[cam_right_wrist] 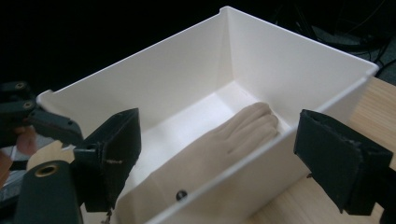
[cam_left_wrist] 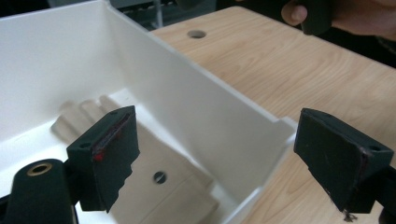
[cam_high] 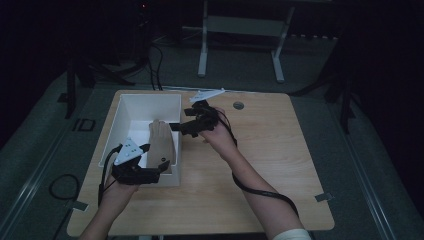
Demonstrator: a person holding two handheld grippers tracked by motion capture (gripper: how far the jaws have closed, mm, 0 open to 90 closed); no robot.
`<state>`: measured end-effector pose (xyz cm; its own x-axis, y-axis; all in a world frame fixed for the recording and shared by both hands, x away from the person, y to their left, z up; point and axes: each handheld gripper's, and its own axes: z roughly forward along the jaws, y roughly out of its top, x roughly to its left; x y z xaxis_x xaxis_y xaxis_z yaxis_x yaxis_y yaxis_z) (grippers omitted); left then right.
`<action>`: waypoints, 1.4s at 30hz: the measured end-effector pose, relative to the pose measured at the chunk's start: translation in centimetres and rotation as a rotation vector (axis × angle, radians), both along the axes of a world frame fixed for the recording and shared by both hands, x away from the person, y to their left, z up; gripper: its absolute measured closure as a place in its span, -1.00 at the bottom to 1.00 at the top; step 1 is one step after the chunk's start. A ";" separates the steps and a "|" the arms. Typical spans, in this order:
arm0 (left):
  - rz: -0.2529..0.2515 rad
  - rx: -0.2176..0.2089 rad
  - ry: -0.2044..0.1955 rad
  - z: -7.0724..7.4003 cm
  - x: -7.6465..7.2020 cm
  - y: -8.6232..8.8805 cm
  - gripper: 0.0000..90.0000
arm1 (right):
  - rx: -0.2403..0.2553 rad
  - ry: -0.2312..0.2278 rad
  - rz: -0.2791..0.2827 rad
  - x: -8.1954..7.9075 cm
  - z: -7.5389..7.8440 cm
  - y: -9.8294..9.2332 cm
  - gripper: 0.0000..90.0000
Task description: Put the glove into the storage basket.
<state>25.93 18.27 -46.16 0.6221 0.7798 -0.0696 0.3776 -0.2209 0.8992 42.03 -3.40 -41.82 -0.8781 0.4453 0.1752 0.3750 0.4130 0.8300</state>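
**Two open grippers straddle the walls of a white box holding a wooden hand**

The left gripper (cam_left_wrist: 224, 158) has its jaws spread wide, one inside the white box (cam_left_wrist: 196, 107) and one outside over the table, with the box's near corner between them and nothing clamped. The right gripper (cam_right_wrist: 219, 158) is likewise wide open, its jaws either side of the box's long wall, gripping nothing.

Inside the box lies one beige wooden hand model (cam_right_wrist: 219, 140), flat on the floor, fingers pointing toward the far end; a small dark screw shows near its wrist. In the high view the hand model (cam_high: 161, 142) sits against the box's right wall, the left gripper (cam_high: 150, 172) at the near right corner and the right gripper (cam_high: 186, 127) at the right wall farther up.

One box (cam_high: 145, 102), one hand model, two grippers. The box rests on the left part of a light wooden table (cam_high: 280, 165), which has one round grommet hole (cam_high: 238, 105). No brand, label or writing is legible anywhere.
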 end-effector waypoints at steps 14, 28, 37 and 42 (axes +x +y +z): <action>-0.118 -0.013 -0.036 1.0 -0.6 -4.5 -0.68 | -0.003 -0.034 -0.022 -2.4 -0.7 -6.1 -0.66; -0.248 0.012 -0.028 -0.3 -0.3 -9.4 -0.68 | -0.026 -0.013 -0.039 -3.9 -4.5 -12.0 -0.66; -0.300 0.017 -0.007 -2.0 0.1 -11.6 -0.68 | -0.014 -0.018 -0.060 -4.7 -6.8 -15.1 -0.68; -0.316 0.027 0.006 -3.1 0.4 -12.3 -0.68 | -0.036 -0.013 -0.061 -5.1 -8.1 -16.3 -0.68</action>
<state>26.32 5.93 -49.31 0.8337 0.5494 -0.0555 0.2913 -0.3522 0.8894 36.94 -19.65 -49.93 -0.8513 0.5038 0.1465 0.3895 0.4198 0.8198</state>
